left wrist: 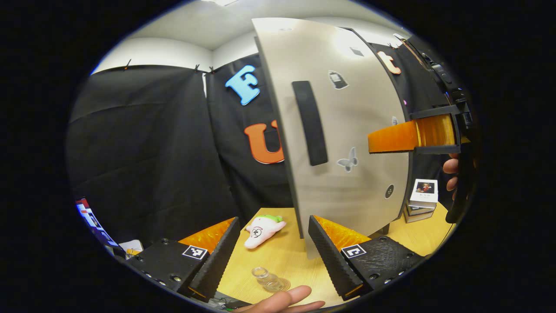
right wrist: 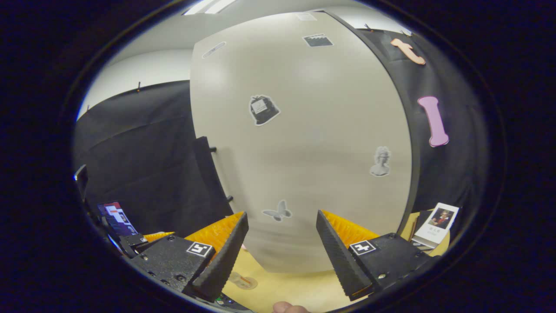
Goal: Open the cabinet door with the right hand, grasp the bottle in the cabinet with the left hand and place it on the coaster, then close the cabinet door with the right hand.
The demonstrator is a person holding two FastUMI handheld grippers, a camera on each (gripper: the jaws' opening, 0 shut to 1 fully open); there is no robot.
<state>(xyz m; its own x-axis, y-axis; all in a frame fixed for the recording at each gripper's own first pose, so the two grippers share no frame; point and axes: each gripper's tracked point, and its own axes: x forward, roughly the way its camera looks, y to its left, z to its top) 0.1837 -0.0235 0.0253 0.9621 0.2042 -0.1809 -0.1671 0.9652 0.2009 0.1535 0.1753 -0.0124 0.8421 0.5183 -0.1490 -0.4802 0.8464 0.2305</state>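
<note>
The pale cabinet door carries a long black handle and several stickers. In the right gripper view the door fills the middle, with the handle seen edge-on at its left side. My right gripper is open with its tips close to the door face; it also reaches in from the right toward the door in the left gripper view. A small clear bottle stands on a round coaster on the wooden table. My left gripper is open and empty above the bottle.
A pink and white plush toy lies on the table left of the cabinet. A stack of books sits to the cabinet's right. A person's fingers show at the bottom edge. A lit screen stands at the far left.
</note>
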